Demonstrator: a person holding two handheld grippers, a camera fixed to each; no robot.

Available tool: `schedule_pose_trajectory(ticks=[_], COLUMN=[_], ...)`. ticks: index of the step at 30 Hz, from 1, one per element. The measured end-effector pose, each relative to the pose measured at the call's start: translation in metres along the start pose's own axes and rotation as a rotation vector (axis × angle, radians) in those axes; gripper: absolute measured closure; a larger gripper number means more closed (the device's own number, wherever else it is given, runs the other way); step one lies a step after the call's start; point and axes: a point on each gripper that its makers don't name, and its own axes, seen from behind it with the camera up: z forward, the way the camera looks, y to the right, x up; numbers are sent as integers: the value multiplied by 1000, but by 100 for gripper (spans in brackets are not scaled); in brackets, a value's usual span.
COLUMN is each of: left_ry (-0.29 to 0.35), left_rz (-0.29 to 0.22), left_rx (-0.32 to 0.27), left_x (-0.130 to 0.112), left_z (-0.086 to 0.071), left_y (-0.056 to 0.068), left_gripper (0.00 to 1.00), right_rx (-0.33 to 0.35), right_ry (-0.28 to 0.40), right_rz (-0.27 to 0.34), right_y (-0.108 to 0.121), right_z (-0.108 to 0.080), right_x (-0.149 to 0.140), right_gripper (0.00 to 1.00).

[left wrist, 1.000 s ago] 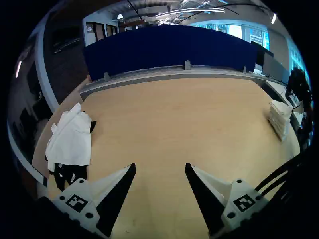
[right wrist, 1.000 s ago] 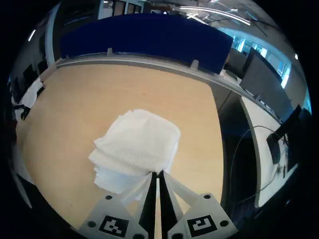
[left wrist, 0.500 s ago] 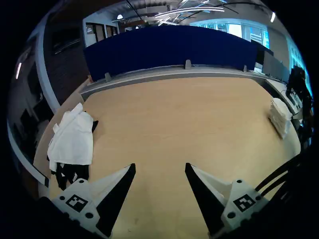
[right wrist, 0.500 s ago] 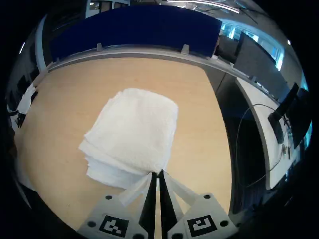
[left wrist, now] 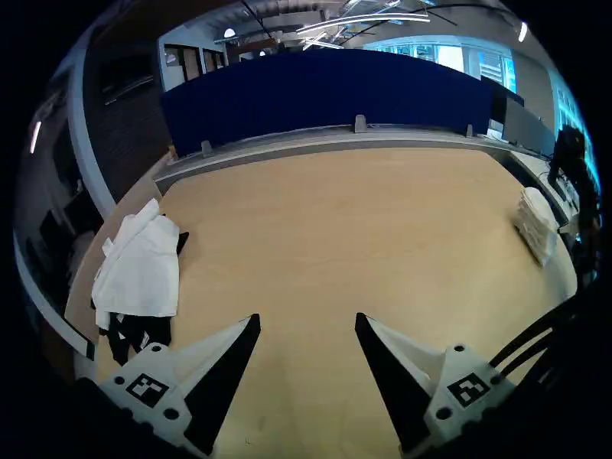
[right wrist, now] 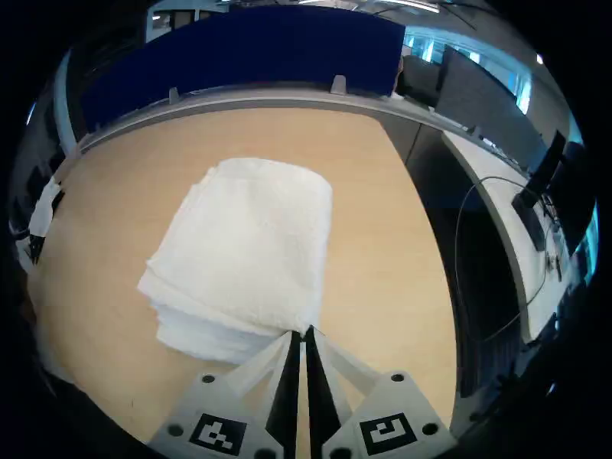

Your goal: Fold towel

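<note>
Right gripper (right wrist: 304,336) was held closed at the near corner of the folded towel stack (right wrist: 245,252) by the bench's (left wrist: 344,229) right edge; pinched cloth could not be confirmed. Left gripper (left wrist: 306,329) was held apart and empty. Stacking was judged finished. Next, the crumpled towel (left wrist: 138,268) at the left edge was to be fetched.

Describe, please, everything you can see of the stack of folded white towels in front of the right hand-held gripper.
The stack of folded white towels looks like soft terry cloth. Several layers show along its near edges, and the top one is smooth, with a rounded fold at the far side. It lies flat on the light wooden table. Its nearest corner reaches the closed tips of the right hand-held gripper; whether they pinch it is unclear.
</note>
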Motion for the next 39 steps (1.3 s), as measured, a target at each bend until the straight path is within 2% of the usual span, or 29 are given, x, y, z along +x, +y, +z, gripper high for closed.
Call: schedule_pose_trajectory(ticks=[11,18,24,28,32,39], left_ry=[4,6,7,9,10,14], left_rz=[-1,-6,-7,-12,-15,-13], left_rx=[-2,-5,-3,-3,-3,-5], left_x=[3,4,3,3,2,2], left_z=[1,1,0,-1,-2,-3], left_y=[-1,-3,-5,-6,-7,-6], left_gripper=[8,8,8,8,8,8], right_rx=[-16,-40,-36,-36,-49,-44], right_ry=[36,45,48,50,51,61], right_rz=[-22,-19,-5,-4,-7,-10], right_y=[-4,0,-1,-2,-1,-6], right_z=[-13,-20,-25,-29,-32,-36], right_x=[6,8,8,8,8,11], right_gripper=[90,74,68,52,27,16])
